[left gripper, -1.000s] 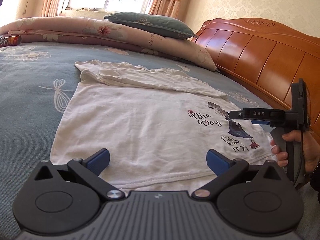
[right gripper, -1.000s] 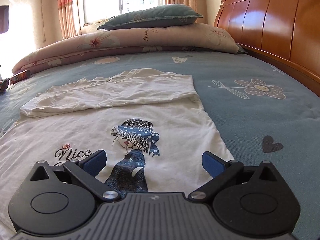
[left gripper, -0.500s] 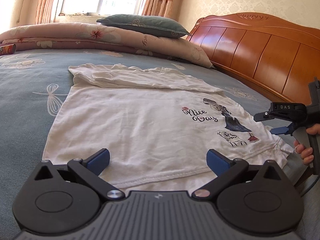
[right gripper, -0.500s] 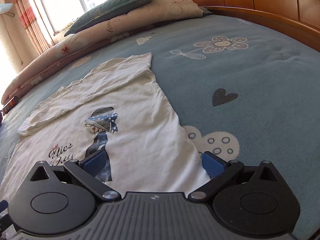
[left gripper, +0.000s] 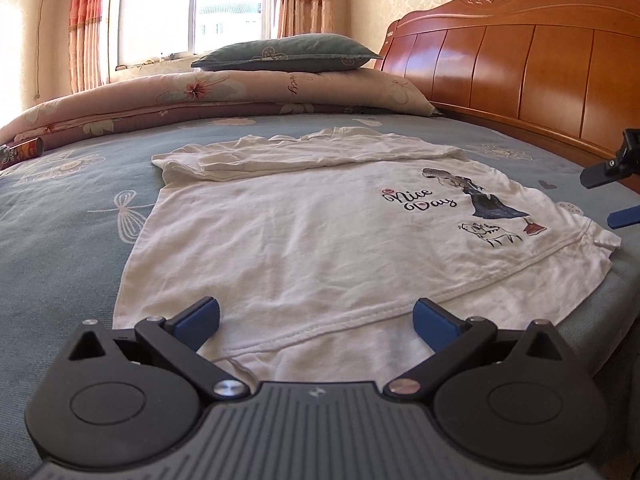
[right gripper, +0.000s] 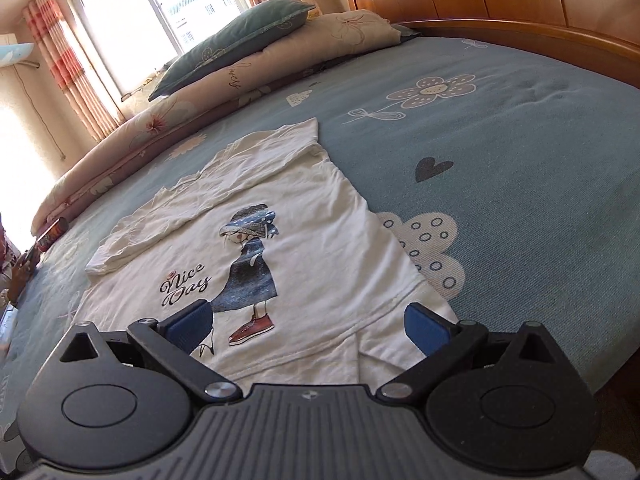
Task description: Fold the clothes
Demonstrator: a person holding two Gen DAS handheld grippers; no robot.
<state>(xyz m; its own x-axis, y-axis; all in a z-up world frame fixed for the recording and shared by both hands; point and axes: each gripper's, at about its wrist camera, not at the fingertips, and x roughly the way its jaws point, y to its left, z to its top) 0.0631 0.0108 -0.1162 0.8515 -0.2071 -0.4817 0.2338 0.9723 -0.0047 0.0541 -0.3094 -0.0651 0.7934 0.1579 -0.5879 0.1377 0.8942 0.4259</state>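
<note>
Left wrist view: a white T-shirt (left gripper: 304, 232) is seen spread flat on a bed (left gripper: 60, 216) covered by a blue-grey sheet printed with flowers, dragonflies and hearts. The shirt's far long edge is folded inward, so a narrower strip of cloth lies on top there. A print of a girl in a hat and the words "Nice Day" sits toward the right end. The near edge of the shirt reaches the edge of the mattress and hangs slightly over it.

The left gripper (left gripper: 316, 320) is held spread wide, nothing between its blue pads, poised just above the near edge toward the shirt's left end. In the right wrist view, the right gripper (right gripper: 306, 326) is likewise released and empty, positioned over the near edge below the printed figure, where a sleeve or corner is turned under. Both appear placed to pinch this near edge, probably so it can be carried over toward the folded far side.

Beyond the shirt, a rolled floral quilt (left gripper: 224, 96) is laid across the bed with a grey-green pillow (left gripper: 288, 54) on top. A polished wooden headboard (left gripper: 532, 72) runs along the right. A bright window with striped orange curtains (left gripper: 86, 24) fills the back wall. A can (left gripper: 24, 152) lies at the left.
</note>
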